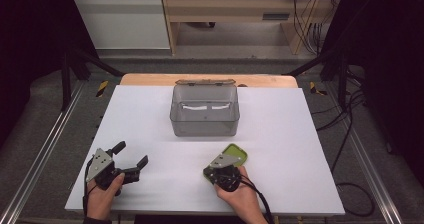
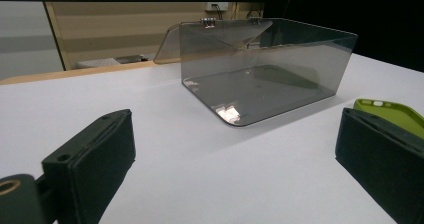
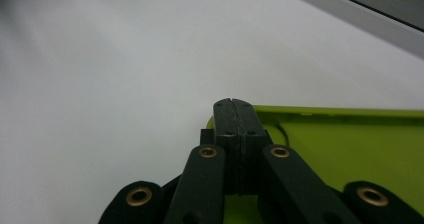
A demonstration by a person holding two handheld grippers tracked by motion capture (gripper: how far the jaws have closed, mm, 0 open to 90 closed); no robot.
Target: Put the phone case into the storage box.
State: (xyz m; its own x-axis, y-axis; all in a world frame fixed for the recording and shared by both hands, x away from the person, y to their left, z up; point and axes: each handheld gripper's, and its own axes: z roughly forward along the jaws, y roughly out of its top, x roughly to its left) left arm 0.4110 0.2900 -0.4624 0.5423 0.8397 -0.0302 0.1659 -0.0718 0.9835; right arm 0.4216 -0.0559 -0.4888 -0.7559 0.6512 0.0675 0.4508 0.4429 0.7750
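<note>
Right gripper view: the right gripper (image 3: 234, 104) has its jaws pressed together over the near-left corner of the green phone case (image 3: 345, 144) — whether the case's rim sits between them I cannot tell. Seen from above, the case (image 1: 237, 153) lies on the white table (image 1: 150, 114), in front of the clear box (image 1: 204, 111). Well apart — the left gripper (image 1: 131, 154), jaws spread wide.

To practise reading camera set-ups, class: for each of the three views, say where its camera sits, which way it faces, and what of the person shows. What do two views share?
High view: above the person's side, facing forward and down on the white table; both hands show, with left gripper and right gripper.
Left gripper view: low, between its open jaws, facing the clear box.
Right gripper view: along its shut jaws, at the green phone case.
Shared: both gripper views show the case.
</note>
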